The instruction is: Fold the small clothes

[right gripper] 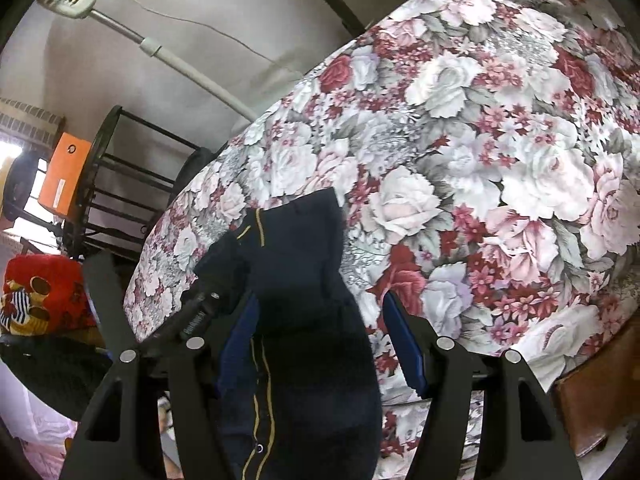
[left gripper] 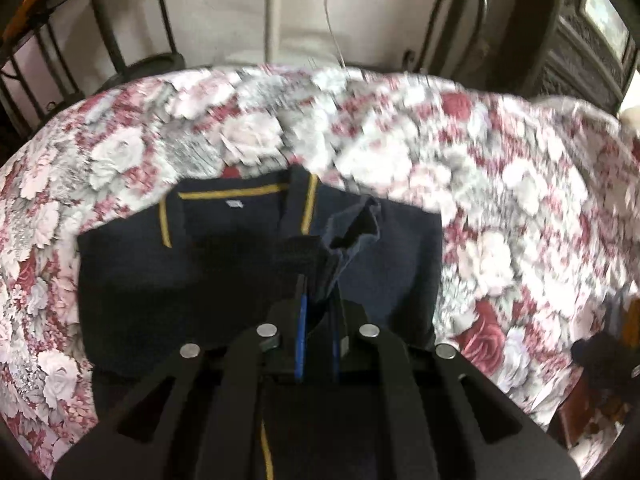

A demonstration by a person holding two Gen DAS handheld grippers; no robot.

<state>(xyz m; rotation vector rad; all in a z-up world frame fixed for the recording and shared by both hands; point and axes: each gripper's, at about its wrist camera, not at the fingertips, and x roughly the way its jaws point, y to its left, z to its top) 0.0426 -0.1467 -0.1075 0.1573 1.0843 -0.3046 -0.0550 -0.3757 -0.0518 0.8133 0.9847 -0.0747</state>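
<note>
A small navy polo shirt (left gripper: 132, 268) with yellow trim on its collar lies on a floral bedspread (left gripper: 500, 208). My left gripper (left gripper: 319, 292) is shut on a fold of the shirt's fabric, pinched between its blue pads near the collar, and holds it over the shirt's body. In the right wrist view the same shirt (right gripper: 304, 264) lies between the fingers of my right gripper (right gripper: 320, 320). Its blue pads (right gripper: 404, 336) stand wide apart, open around the shirt. The other gripper's black body (right gripper: 200, 312) shows at the left, by the shirt.
The floral bedspread (right gripper: 480, 160) covers the whole work surface. A metal bed frame (left gripper: 100, 40) and wall lie beyond the far edge. A white lamp arm (right gripper: 180, 64), an orange box (right gripper: 64, 172) and a red cloth bundle (right gripper: 44, 288) sit off to the left.
</note>
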